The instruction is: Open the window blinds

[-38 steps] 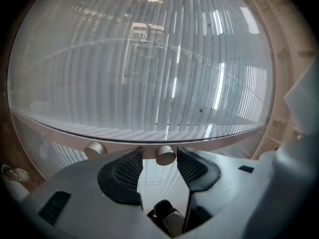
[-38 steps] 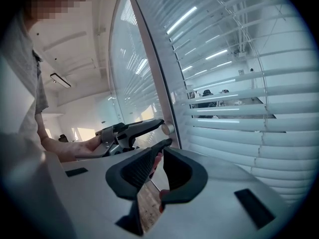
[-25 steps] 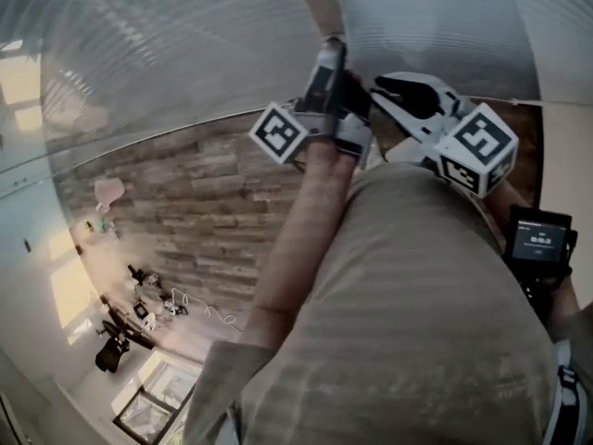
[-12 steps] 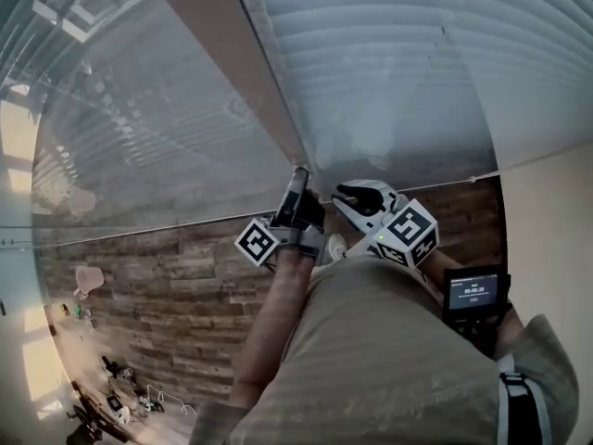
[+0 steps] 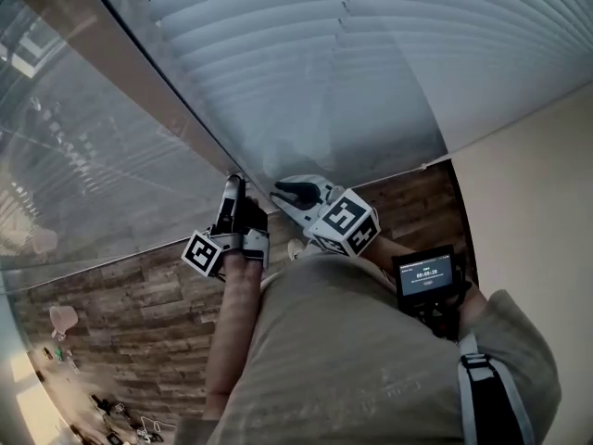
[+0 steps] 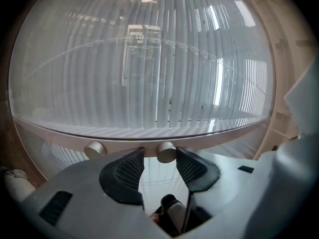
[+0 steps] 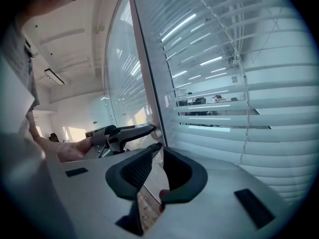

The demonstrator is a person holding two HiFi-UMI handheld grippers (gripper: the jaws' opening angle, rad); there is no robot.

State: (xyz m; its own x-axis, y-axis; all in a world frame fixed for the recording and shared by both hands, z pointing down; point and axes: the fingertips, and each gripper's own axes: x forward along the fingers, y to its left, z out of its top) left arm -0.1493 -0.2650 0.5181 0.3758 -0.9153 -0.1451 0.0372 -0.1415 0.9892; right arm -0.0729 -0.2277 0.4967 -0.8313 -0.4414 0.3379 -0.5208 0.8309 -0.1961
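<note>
White horizontal blinds [image 5: 371, 72] hang behind glass and are slatted nearly closed. A beige frame post [image 5: 157, 91] runs beside them. Two round metal knobs sit on this frame in the left gripper view, one [image 6: 166, 152] between the jaw tips and one [image 6: 94, 149] further left. My left gripper [image 6: 160, 156] is open, its jaws either side of the first knob with a gap on the left. In the head view the left gripper [image 5: 233, 188] points at the frame's lower end. My right gripper [image 5: 278, 191] hovers just right of it, shut and empty [image 7: 160, 148], near the blinds [image 7: 239, 98].
A glass panel [image 5: 74, 174] lies left of the frame post. A plank floor [image 5: 120, 313] is below and a beige wall [image 5: 537, 202] to the right. A small screen device [image 5: 427, 275] is strapped to the person's right forearm.
The head view has tilted upward, so the blinds fill more of it and the floor less. Both grippers stay together at the frame post, now lower and further left in view.
</note>
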